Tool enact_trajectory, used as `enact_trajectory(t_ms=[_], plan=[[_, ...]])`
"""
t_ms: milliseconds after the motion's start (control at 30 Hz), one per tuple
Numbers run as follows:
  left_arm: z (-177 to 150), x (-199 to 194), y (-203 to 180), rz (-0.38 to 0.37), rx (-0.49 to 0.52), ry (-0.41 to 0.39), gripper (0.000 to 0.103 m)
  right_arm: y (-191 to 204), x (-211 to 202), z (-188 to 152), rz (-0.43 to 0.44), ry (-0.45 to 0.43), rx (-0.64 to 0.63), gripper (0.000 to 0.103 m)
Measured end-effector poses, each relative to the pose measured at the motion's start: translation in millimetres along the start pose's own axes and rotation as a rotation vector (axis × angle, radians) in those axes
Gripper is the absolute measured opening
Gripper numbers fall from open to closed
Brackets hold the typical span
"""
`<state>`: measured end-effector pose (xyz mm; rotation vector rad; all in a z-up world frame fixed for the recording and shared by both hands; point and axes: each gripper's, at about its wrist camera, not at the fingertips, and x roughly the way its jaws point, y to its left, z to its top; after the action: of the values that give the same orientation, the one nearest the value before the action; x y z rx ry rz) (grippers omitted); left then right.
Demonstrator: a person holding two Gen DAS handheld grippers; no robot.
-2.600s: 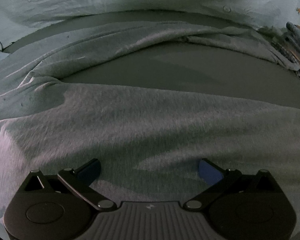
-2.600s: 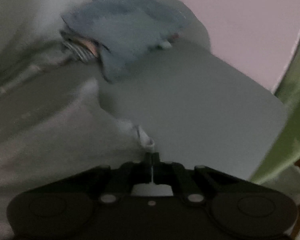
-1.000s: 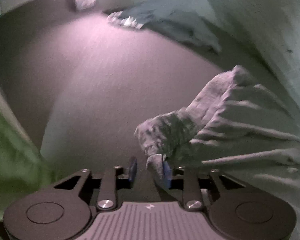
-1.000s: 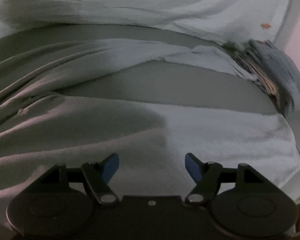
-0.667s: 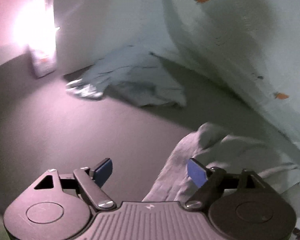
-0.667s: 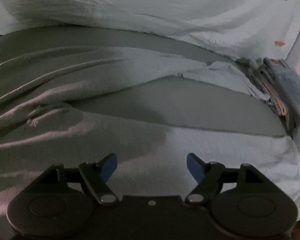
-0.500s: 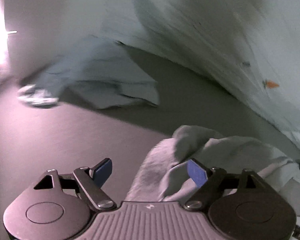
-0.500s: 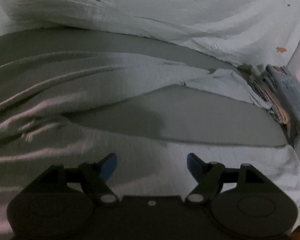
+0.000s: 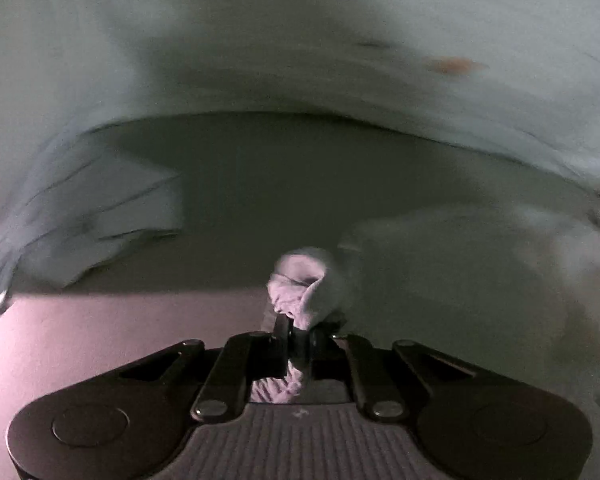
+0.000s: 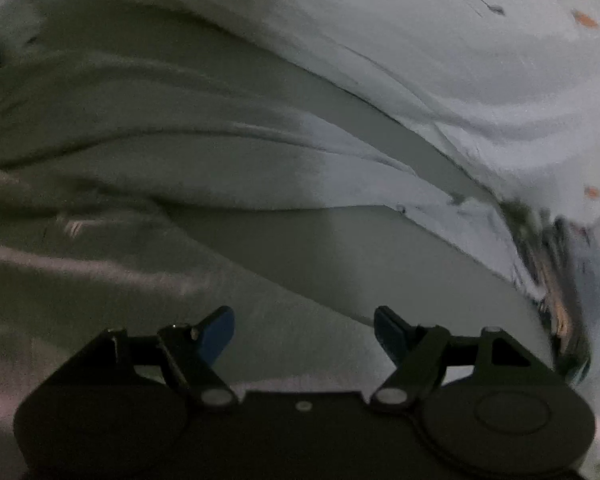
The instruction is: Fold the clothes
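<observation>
- Grey knit garment [image 9: 452, 280]: spread on the dark surface [image 9: 292, 184], one bunched corner raised off it.
- Left gripper [image 9: 294, 336]: jaws closing, pads pinching that bunched corner.
- Right gripper [image 10: 304, 330]: jaws spread wide over the garment's flat part, gripping nothing.
- Pale carrot-print fabric [image 10: 440, 40]: lies beyond.
- Light blue garment [image 9: 92, 216]: lies crumpled at left.

No words, numbers or brand names are showing legibly in either view. A tiny pale mark on the left hand-held gripper [image 9: 293, 334] body is appearing too blurred to read.
</observation>
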<state>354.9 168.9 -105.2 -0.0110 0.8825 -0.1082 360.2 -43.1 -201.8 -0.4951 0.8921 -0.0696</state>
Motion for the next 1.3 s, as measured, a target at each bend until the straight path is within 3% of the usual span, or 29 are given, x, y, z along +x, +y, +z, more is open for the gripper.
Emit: enact_trajectory(t_ms=[67, 133, 200, 233, 333, 433, 533, 600, 733, 900, 1033, 1100, 1133, 1167, 1233, 1300], plan=[[-11.6, -5.3, -36.1, -0.086, 0.103, 0.054, 0.026, -0.1, 0.4, 0.5, 0.009, -0.009, -0.011, 0.078], [-28.2, -3.3, -70.2, -0.115, 0.24, 0.107, 0.044, -3.4, 2.9, 5.7, 0.022, -0.015, 0.01, 0.078], [-41.6, -3.5, -91.7, -0.115, 0.345, 0.137, 0.048, -6.9, 6.2, 14.6, 0.039, -0.025, 0.046, 0.078], [-44.2, -7.7, -95.3, -0.13, 0.366, 0.136, 0.05, -7.4, 6.8, 17.9, 0.043, -0.031, 0.057, 0.078], [-39.6, -23.3, -82.9, -0.192, 0.321, 0.082, 0.074, -10.1, 8.5, 22.0, 0.047, -0.048, 0.076, 0.078], [-26.0, -32.8, -58.1, -0.233, 0.2, 0.026, 0.076, -12.3, 11.2, 18.7, 0.054, -0.035, 0.104, 0.078], [-15.9, -28.1, -22.3, -0.21, 0.071, -0.022, 0.076, -17.9, 13.5, 12.7, 0.049, -0.013, 0.155, 0.078], [-9.3, -16.1, -13.9, -0.215, 0.082, -0.003, 0.074, -23.8, 17.2, 8.7, 0.045, 0.011, 0.205, 0.078], [-6.6, 4.5, -29.3, -0.296, 0.329, 0.044, 0.076, -35.0, 27.9, 3.1, 0.047, 0.073, 0.31, 0.078], [-17.8, 34.8, -56.1, -0.266, 0.668, 0.106, 0.076, -44.1, 34.7, -2.0, 0.034, 0.112, 0.381, 0.078], [-18.7, 42.3, -55.5, -0.324, 0.742, 0.121, 0.073, -48.3, 34.4, -6.2, 0.013, 0.124, 0.409, 0.078], [-16.3, 42.6, -50.1, -0.365, 0.719, 0.114, 0.053, -51.0, 34.4, -8.4, 0.002, 0.129, 0.423, 0.078], [-14.7, 42.8, -47.2, -0.388, 0.701, 0.111, 0.034, -52.2, 33.9, -9.3, -0.003, 0.134, 0.429, 0.078], [-12.8, 42.9, -44.6, -0.406, 0.671, 0.108, 0.018, -53.4, 33.5, -10.2, -0.008, 0.139, 0.436, 0.078], [-6.9, 39.7, -32.2, -0.431, 0.573, 0.079, 0.011, -56.0, 33.9, -11.7, -0.018, 0.15, 0.447, 0.078], [7.6, 38.5, -4.9, -0.438, 0.406, 0.043, 0.01, -57.5, 34.9, -12.0, -0.026, 0.159, 0.454, 0.078]])
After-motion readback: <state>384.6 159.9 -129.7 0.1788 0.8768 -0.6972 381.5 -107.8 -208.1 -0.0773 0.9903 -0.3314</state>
